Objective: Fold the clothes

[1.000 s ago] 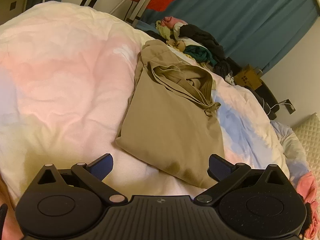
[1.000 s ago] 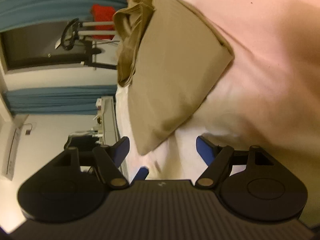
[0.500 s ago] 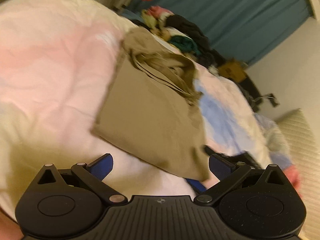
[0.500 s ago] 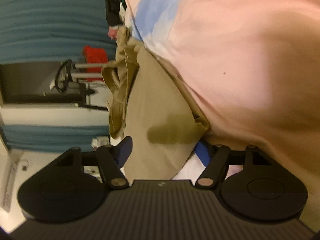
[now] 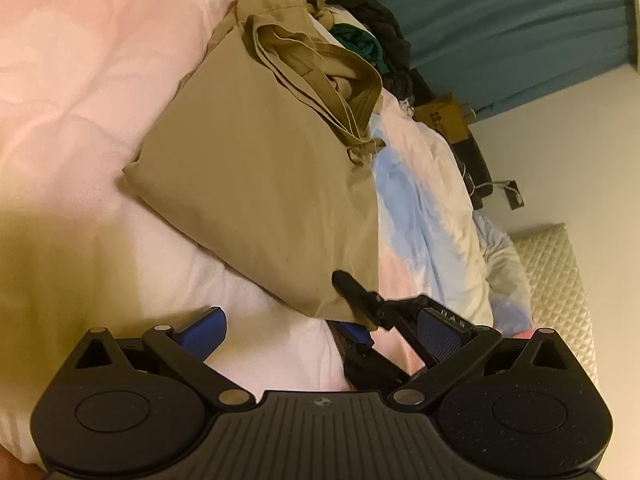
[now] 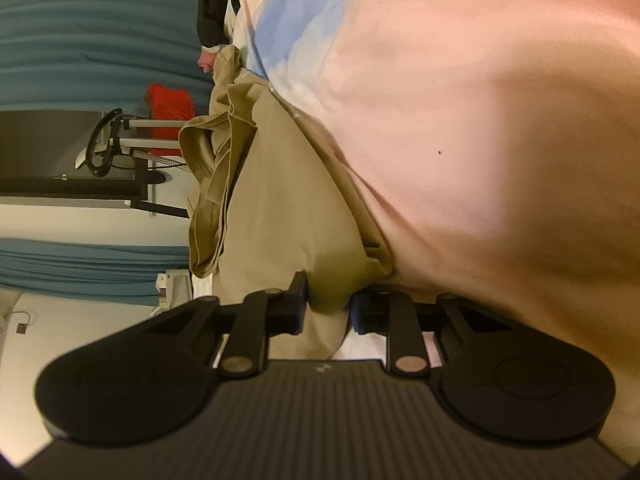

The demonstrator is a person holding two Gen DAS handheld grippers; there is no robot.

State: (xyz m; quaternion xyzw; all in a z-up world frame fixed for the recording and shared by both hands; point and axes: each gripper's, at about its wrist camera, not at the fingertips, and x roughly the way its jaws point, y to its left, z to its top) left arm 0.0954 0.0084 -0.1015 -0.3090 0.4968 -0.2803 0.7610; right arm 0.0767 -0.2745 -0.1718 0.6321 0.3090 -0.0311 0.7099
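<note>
Now that the right tool (image 6: 329,307) has just been closing, its two blue pads pinch the near corner of the khaki garment (image 5: 256,184), cloth bunched between them in the right wrist view. A second ago those jaws stood wide with that corner lying free ahead of them; half a second ago they straddled it. The left wrist view confirms the grip: the right tool (image 5: 352,312) shows dark at the garment's nearest corner, biting its edge.

The garment lies on the pastel duvet (image 5: 80,80) of the bed, already folded to a rough rectangle, with its looser waistband end bunched at the side farthest from the tools. A pile of other clothes (image 5: 368,36) sits beyond that far end.

The left tool (image 5: 322,338) stands wide and empty, having sunk nearer the garment's near edge, its pads just short of the cloth and touching nothing.

My reading: one corner is secured, so the next fold can start once the left tool takes the neighbouring near corner. Lifting with one corner alone would likely skew the rectangle.
</note>
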